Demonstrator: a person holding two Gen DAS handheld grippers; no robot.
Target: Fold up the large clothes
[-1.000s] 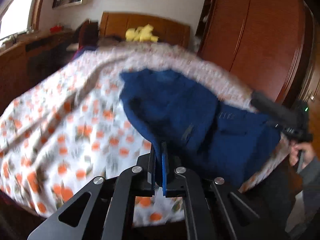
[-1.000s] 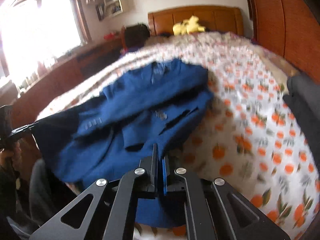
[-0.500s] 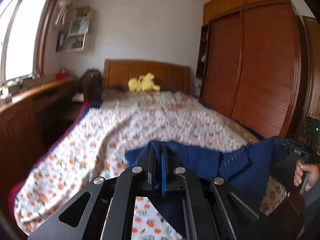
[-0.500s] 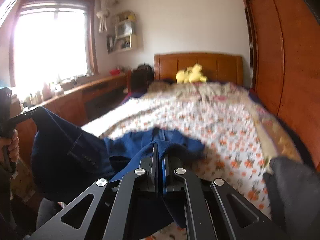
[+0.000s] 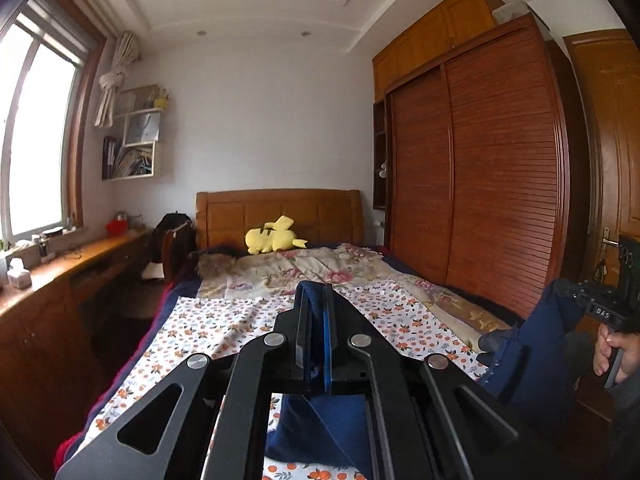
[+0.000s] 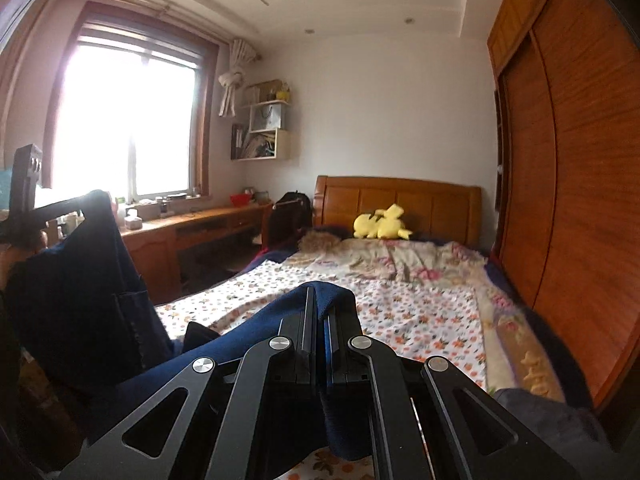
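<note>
We hold the blue jacket (image 6: pixel 240 344) pinched in both closed jaws, lower centre; thin grips may slip, dropping it onto the bed (image 6: pixel 420 312).

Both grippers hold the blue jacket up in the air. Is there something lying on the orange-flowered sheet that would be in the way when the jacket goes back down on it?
Nothing visible blocks it. The orange-flowered sheet below the blue jacket lies bare. The yellow plush toy sits far off at the headboard, and a dark garment only touches the sheet's right edge.
</note>
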